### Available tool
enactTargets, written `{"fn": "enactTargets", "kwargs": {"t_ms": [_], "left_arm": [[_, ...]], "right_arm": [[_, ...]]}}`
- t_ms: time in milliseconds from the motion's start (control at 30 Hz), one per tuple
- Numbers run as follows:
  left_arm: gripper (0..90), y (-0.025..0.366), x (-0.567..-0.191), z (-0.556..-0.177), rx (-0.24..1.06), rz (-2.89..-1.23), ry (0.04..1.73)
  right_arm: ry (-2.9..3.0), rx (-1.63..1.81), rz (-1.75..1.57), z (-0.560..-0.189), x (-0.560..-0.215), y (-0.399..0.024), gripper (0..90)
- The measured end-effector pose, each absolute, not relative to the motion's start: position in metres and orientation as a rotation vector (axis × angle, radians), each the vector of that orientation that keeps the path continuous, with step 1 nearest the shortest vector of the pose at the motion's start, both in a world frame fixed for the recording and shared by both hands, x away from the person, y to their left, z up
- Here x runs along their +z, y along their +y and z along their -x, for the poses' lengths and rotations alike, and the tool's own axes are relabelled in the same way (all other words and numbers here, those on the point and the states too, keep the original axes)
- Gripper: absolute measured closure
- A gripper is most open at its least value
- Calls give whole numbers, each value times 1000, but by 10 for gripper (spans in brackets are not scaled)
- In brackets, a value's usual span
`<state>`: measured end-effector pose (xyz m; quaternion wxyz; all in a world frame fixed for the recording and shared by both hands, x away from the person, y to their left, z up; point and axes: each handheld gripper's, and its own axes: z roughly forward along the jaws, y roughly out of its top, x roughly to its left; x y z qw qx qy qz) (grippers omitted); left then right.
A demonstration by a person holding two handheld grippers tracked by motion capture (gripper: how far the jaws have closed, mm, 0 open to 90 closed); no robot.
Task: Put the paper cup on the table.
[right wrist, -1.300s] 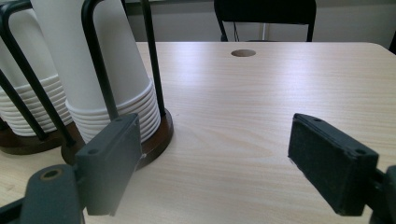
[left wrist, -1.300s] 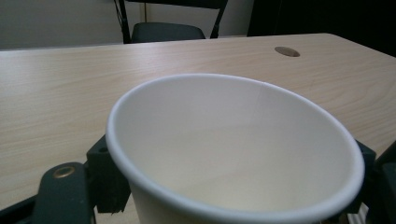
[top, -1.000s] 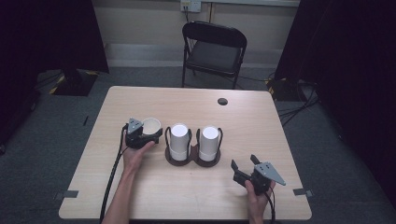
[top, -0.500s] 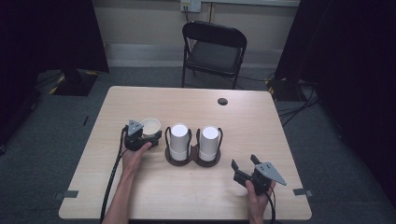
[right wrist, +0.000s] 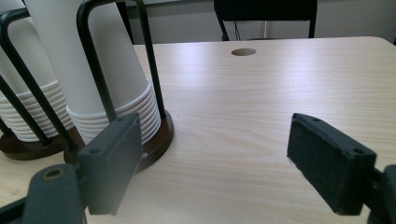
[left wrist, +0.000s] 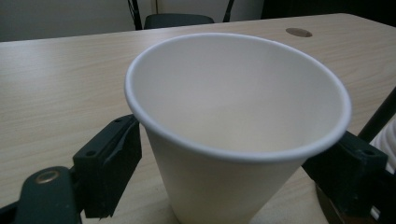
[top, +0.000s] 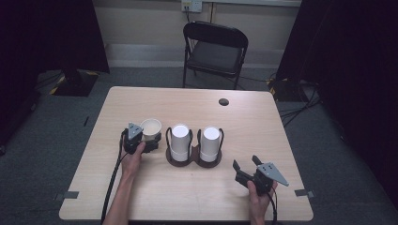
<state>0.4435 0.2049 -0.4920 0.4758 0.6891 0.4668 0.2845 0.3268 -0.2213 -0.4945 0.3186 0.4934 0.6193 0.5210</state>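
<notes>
Here the left gripper (top: 149, 142) has its jaws spread wide, having just been opening, with the paper cup (left wrist: 238, 126) standing upright on the table (top: 197, 201) between them. In the left gripper view the left pad stands just clear of the cup's wall with a sliver of table showing in the gap; on the right side the rim overhangs the pad, and I cannot tell whether that pad touches. The cup is mouth up and looks empty.

The right gripper (right wrist: 217, 154) also has its jaws spread, with bare tabletop between them. The cup holder (right wrist: 156, 135), with its stacks of upturned white cups (right wrist: 93, 60), sits just beyond and outside its left jaw.
</notes>
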Motion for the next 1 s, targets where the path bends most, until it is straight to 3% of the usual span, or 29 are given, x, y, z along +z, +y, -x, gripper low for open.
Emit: {"fn": "enactTargets", "kwargs": {"t_ms": [1000], "left_arm": [[155, 204, -482, -390, 738, -1630, 1124]], "right_arm": [[1621, 1362, -1293, -327, -495, -221, 174]]}}
